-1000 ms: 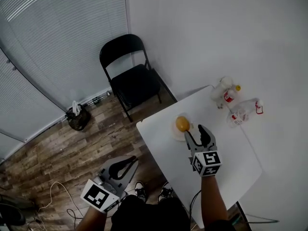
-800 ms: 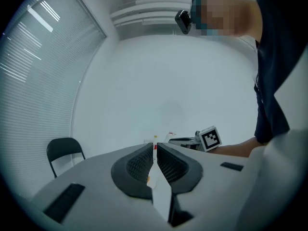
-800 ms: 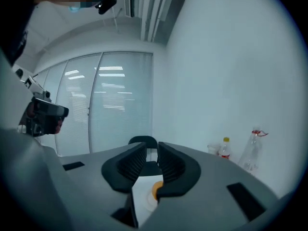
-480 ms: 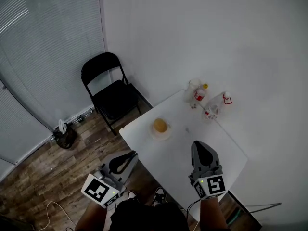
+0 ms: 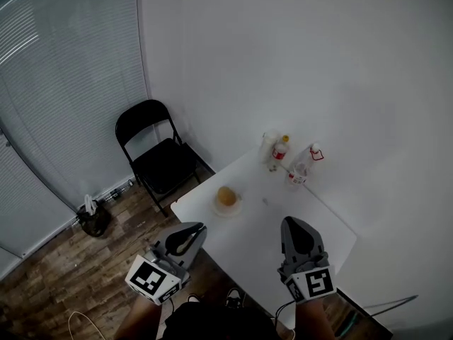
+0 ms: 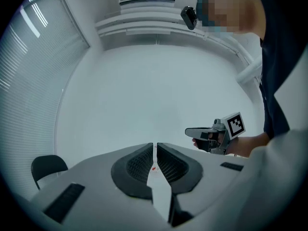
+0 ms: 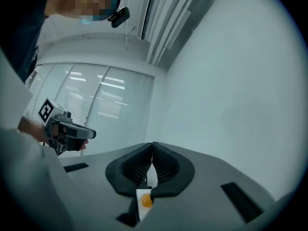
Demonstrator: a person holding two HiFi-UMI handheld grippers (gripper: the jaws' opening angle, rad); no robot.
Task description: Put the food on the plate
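Note:
An orange round food item rests on a small white plate on the white table. In the right gripper view the food shows low down through the slot behind the jaws. My right gripper hovers over the table's near part, well back from the plate, shut with nothing in it. My left gripper hangs off the table's near-left edge, its jaws together and empty. Each gripper camera points up at the wall, and each shows the other gripper: the right gripper and the left gripper.
Three bottles stand at the table's far corner by the wall. A black folding chair stands to the left beyond the table. A dark bag lies on the wood floor near the window blinds.
The right gripper was open beside the plate; it has drawn back toward me and shut empty. The food stays on the plate. The head view has pulled back.

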